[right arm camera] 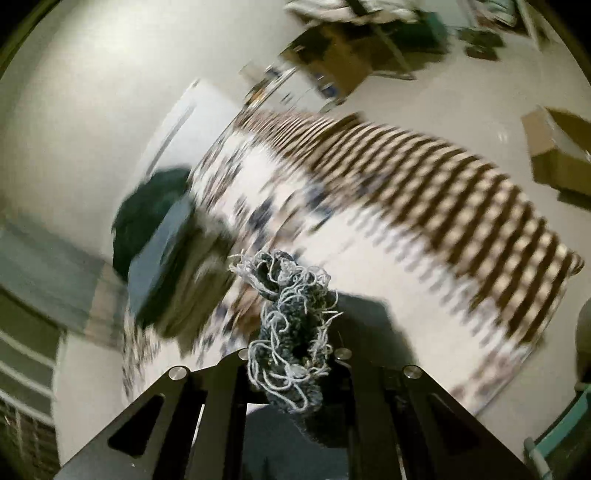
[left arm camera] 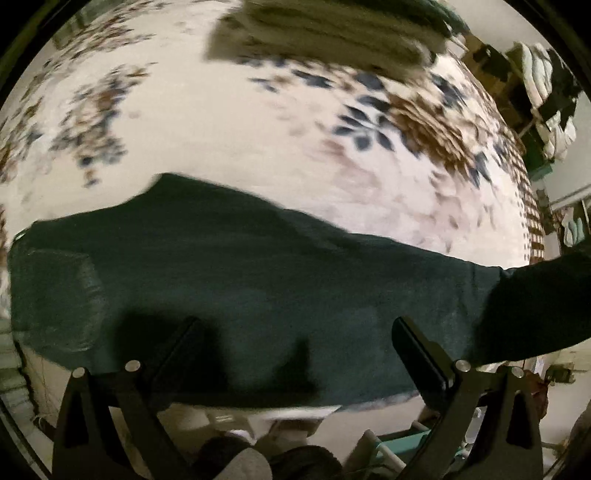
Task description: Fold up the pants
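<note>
Dark green pants point(left arm camera: 258, 266) lie spread across a floral patterned cloth point(left arm camera: 221, 129) in the left wrist view, with one leg lifted off toward the right edge. My left gripper point(left arm camera: 295, 339) is open just above the pants, fingers wide apart and holding nothing. In the right wrist view my right gripper point(right arm camera: 291, 354) is shut on a frayed pant-leg hem point(right arm camera: 291, 321), with loose pale threads bunched between the fingers. The view is motion-blurred.
A stack of folded clothes point(right arm camera: 162, 251) sits on the patterned cloth point(right arm camera: 406, 206) to the left. A folded striped garment point(left arm camera: 325, 33) lies at the far edge. Cardboard boxes point(right arm camera: 557, 155) and shelves with clothes point(left arm camera: 543, 85) stand around.
</note>
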Demonstrator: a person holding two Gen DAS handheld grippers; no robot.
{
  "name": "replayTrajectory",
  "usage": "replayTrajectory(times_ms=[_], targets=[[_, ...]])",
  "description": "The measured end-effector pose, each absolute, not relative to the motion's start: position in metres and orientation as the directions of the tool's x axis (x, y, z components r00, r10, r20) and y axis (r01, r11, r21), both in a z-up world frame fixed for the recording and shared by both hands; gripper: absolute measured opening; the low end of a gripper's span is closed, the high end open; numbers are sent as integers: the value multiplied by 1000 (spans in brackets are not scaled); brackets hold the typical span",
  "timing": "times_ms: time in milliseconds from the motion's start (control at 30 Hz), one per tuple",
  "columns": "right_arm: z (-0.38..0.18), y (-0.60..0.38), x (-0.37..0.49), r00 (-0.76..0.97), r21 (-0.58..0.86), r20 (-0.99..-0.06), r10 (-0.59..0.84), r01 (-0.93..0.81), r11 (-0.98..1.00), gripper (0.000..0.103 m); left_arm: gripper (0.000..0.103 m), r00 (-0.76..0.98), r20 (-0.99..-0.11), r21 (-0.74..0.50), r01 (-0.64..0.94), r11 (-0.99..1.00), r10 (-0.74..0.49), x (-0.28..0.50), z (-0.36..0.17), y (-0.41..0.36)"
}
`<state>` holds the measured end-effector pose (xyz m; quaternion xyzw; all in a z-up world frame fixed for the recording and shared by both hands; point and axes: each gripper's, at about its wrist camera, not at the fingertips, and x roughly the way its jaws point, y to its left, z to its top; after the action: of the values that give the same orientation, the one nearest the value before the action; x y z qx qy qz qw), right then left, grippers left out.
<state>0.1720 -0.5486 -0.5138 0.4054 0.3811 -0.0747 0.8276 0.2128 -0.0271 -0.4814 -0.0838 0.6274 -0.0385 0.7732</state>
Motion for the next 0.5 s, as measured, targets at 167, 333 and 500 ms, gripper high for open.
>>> replayTrajectory(times_ms=[167,333,500], targets=[[-542,-424,187,614,568,-748,254,393,723,10,103,204,-966,-183,-118,976,-156,183,-479,19],[-607,-321,194,524,516,-804,280,382,767,10,103,199,-976,-127,-192,973,-88,165,-491,72],[-670,-244,196,399,441,-869,293,355,824,15,103,180,-982,-100,-277,955,-51,145,-501,124]])
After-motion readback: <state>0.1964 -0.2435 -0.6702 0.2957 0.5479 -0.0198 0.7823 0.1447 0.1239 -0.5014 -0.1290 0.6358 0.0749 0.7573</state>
